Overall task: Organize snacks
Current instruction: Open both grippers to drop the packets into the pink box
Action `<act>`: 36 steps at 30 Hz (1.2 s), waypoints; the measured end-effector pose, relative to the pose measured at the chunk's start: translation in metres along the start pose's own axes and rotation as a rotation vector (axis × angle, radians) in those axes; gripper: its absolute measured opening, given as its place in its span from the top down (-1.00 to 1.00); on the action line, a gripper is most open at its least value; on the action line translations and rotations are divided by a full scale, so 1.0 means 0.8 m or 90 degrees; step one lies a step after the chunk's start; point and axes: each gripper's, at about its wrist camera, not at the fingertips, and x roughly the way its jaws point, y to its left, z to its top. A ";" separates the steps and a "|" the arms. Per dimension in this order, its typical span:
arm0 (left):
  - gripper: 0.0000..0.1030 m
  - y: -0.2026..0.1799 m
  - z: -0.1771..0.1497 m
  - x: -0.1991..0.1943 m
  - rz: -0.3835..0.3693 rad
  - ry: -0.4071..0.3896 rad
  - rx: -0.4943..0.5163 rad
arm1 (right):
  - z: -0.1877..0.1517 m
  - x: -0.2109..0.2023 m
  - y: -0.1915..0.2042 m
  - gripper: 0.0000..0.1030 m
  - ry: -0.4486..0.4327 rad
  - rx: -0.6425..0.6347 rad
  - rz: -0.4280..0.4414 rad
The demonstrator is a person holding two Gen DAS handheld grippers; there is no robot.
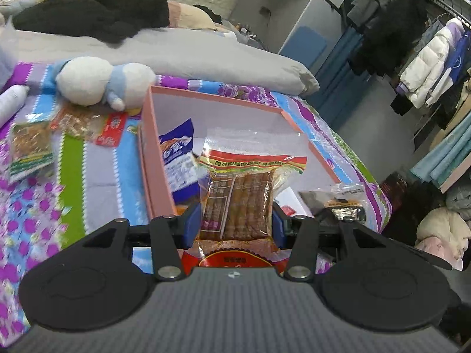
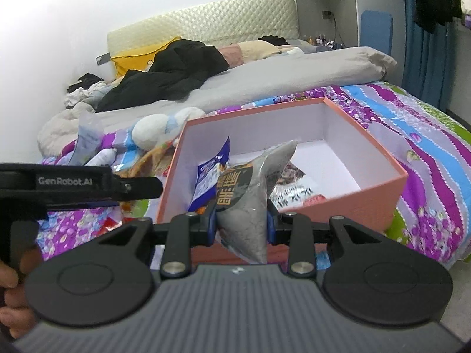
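My left gripper (image 1: 237,220) is shut on a clear pack of brown sausage sticks (image 1: 241,194) with a red and yellow top band, held upright over the near edge of the pink box (image 1: 153,158). A blue snack bag (image 1: 179,161) leans inside the box at its left wall. My right gripper (image 2: 242,220) is shut on a grey snack pouch (image 2: 250,206) with a black and gold label, held before the pink box (image 2: 353,197). In that view the blue snack bag (image 2: 210,176) and a flat printed packet (image 2: 291,188) lie in the box.
Loose snack packs (image 1: 32,147) and a red-labelled pack (image 1: 88,123) lie on the flowered quilt left of the box, by a white and blue plush toy (image 1: 103,82). A dark snack pack (image 1: 338,203) shows at the right. The left gripper (image 2: 88,185) and a hand (image 2: 11,294) show at left.
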 end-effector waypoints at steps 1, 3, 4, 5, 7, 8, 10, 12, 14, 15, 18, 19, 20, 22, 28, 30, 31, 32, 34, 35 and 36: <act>-0.06 0.002 0.008 0.008 0.000 0.002 0.001 | 0.004 0.006 -0.004 0.32 0.003 0.002 0.005; -0.06 0.002 0.023 0.027 -0.002 0.005 -0.001 | 0.014 0.020 -0.011 0.32 0.007 0.005 0.008; -0.06 0.003 0.030 0.035 -0.003 0.006 -0.001 | 0.019 0.027 -0.014 0.32 0.005 0.001 0.007; -0.06 0.003 0.037 0.046 -0.003 0.008 0.001 | 0.023 0.034 -0.017 0.32 0.004 -0.001 0.005; -0.06 0.005 0.050 0.070 -0.003 0.019 0.003 | 0.031 0.049 -0.026 0.32 0.005 0.002 -0.001; -0.06 0.007 0.056 0.082 -0.004 0.026 0.001 | 0.035 0.058 -0.032 0.32 0.007 0.005 -0.003; -0.06 0.009 0.068 0.105 -0.003 0.037 0.003 | 0.041 0.075 -0.043 0.32 0.009 0.009 -0.010; -0.06 0.011 0.074 0.126 0.000 0.045 0.007 | 0.044 0.093 -0.053 0.32 0.017 0.011 -0.019; -0.06 0.014 0.077 0.145 0.001 0.054 0.013 | 0.045 0.110 -0.062 0.32 0.030 0.018 -0.024; -0.06 0.015 0.078 0.154 0.002 0.061 0.017 | 0.045 0.119 -0.067 0.32 0.038 0.022 -0.025; -0.06 0.021 0.075 0.177 0.007 0.081 0.019 | 0.042 0.140 -0.077 0.30 0.061 0.026 -0.025; -0.06 0.024 0.074 0.183 0.009 0.086 0.018 | 0.041 0.148 -0.079 0.30 0.069 0.026 -0.026; -0.06 0.027 0.074 0.189 0.010 0.090 0.015 | 0.040 0.153 -0.081 0.30 0.074 0.027 -0.026; -0.07 0.031 0.073 0.196 0.009 0.094 0.015 | 0.036 0.162 -0.085 0.27 0.084 0.033 -0.029; -0.55 0.023 0.072 0.190 0.019 0.083 0.049 | 0.030 0.169 -0.090 -0.02 0.092 0.051 -0.032; -0.55 0.023 0.072 0.185 0.021 0.079 0.048 | 0.030 0.162 -0.087 -0.11 0.084 0.048 -0.025; -0.55 0.023 0.072 0.181 0.022 0.075 0.044 | 0.032 0.161 -0.088 -0.10 0.081 0.043 -0.023; -0.55 0.022 0.072 0.175 0.024 0.071 0.044 | 0.033 0.157 -0.086 -0.09 0.076 0.037 -0.020; -0.55 0.019 0.071 0.163 0.030 0.059 0.051 | 0.034 0.149 -0.084 -0.09 0.065 0.031 -0.020; -0.55 0.018 0.070 0.155 0.035 0.055 0.054 | 0.034 0.144 -0.082 -0.09 0.062 0.031 -0.020; -0.55 0.017 0.068 0.147 0.039 0.050 0.056 | 0.034 0.139 -0.079 -0.09 0.059 0.030 -0.016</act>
